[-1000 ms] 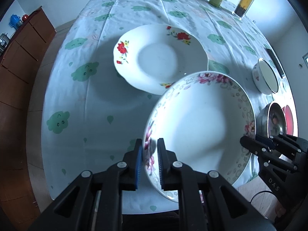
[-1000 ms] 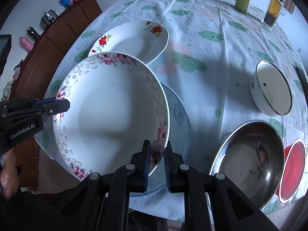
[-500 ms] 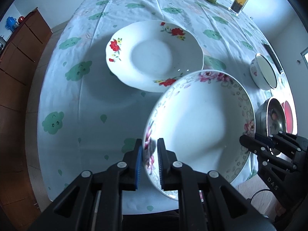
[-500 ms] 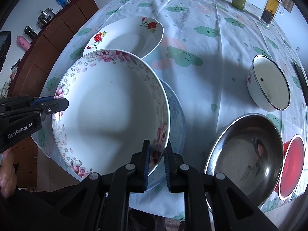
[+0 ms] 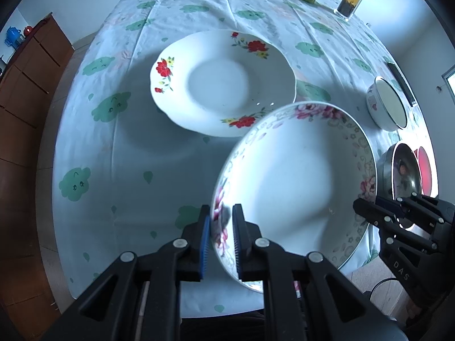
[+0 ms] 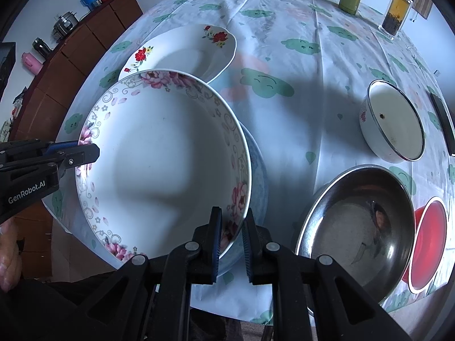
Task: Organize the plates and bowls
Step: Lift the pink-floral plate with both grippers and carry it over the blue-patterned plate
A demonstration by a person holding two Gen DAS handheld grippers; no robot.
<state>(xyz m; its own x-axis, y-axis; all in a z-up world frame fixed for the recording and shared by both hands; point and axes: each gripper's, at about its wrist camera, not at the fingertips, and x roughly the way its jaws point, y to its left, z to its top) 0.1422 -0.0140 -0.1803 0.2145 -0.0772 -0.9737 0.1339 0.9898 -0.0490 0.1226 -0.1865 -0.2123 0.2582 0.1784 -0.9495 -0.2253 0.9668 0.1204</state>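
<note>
Both my grippers pinch opposite rims of the pink-flowered plate: left gripper (image 5: 221,241), right gripper (image 6: 231,237), plate (image 6: 162,164) aloft between them. Next I judge: set it level onto the red-flowered plate (image 5: 221,85) ahead.

- My left wrist view looks steeply down along its own fingers (image 5: 221,233) from close above the near table edge, facing the far end of the table (image 5: 119,153).
- My right wrist view looks down the same way from further right, equally close, its fingers (image 6: 231,236) at the bottom of the frame.
- Both views share the pink-flowered plate (image 5: 295,182) (image 6: 165,164), the red-flowered plate (image 5: 221,82) (image 6: 184,48), the steel bowl (image 6: 355,224) and the enamel bowl (image 6: 394,122).
- Each view shows the opposite gripper at its side edge.
</note>
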